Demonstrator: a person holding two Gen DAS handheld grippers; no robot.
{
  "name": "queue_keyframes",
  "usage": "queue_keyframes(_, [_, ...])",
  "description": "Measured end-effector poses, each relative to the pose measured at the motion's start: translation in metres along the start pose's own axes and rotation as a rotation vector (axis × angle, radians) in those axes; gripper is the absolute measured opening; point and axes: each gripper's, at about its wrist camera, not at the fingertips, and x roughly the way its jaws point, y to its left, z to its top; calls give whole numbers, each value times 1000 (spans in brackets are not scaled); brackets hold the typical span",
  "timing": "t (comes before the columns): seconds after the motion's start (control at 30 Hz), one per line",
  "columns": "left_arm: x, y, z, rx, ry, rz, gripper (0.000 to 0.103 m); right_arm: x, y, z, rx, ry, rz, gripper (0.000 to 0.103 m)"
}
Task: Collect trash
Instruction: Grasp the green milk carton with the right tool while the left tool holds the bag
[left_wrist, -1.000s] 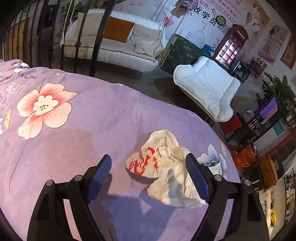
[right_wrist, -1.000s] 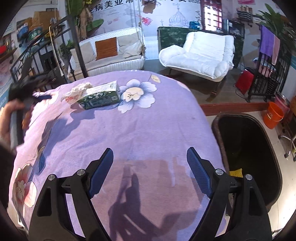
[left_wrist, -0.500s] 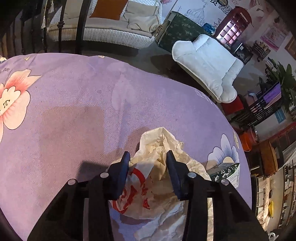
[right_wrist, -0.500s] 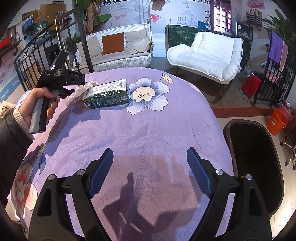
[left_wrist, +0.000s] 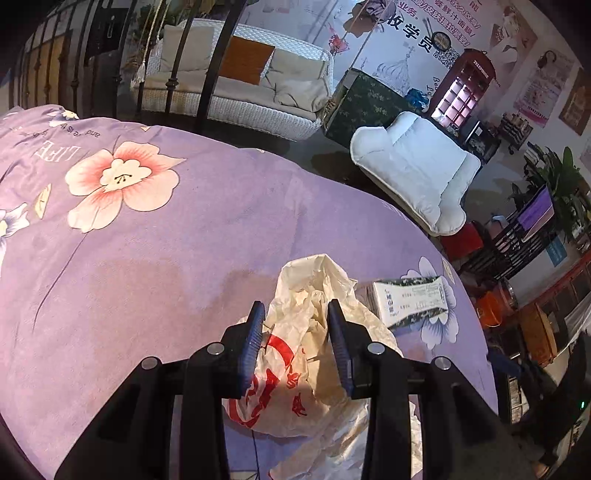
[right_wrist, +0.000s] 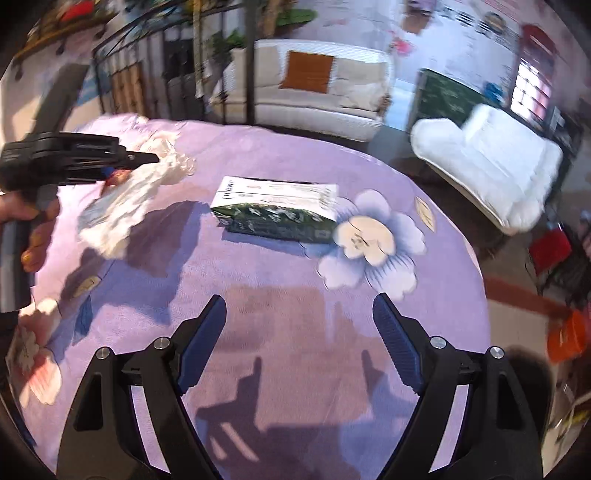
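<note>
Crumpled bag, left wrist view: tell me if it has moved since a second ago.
Yes. The bag lay flat on the cloth, well short of the carton; now, pinched by the just-closed left gripper, it is bunched up right beside the carton.

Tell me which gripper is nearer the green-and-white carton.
Left. The left gripper, shut on the crumpled plastic bag, sits right beside the carton. The right gripper is open over bare tablecloth, well short of it.

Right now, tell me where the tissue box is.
In the right wrist view the tissue box lies on the purple tablecloth, between the crumpled plastic bag on its left and a printed blue flower on its right.
</note>
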Motion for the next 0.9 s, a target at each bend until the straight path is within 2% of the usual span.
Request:
queue_keyframes(0.03, [-3,-1,-6,5,-4,6,36,5,3,8,-51,-4,-1,81])
queue_keyframes(0.1, [-7,-4,-19,22,-6,20,36,17,10,24,-160,12,51,81])
queue_keyframes(0.2, [-13,-9,-35,58,-13,52,36,31,18,38,-311,19,29,81])
queue_keyframes(0.3, [-20,-8,-46,53,-13,43,36,47,27,56,-440,50,22,81])
queue_keyframes(0.43, [-28,-8,-56,37,-14,36,36,74,40,72,-629,115,4,81])
queue_keyframes(0.57, [-30,-11,-66,30,-7,25,36,105,47,78,-755,211,-16,81])
queue_keyframes(0.67, [-28,-13,-74,49,-3,48,36,118,51,76,-783,263,-15,75])
queue_keyframes(0.7, [-29,-14,-76,55,-5,57,36,119,52,77,-776,267,-9,69])
queue_keyframes(0.77, [-31,-12,-80,49,-4,51,36,116,50,77,-738,265,-4,66])
queue_keyframes(0.9, [-33,-10,-84,42,-6,50,36,107,41,75,-608,284,29,50])
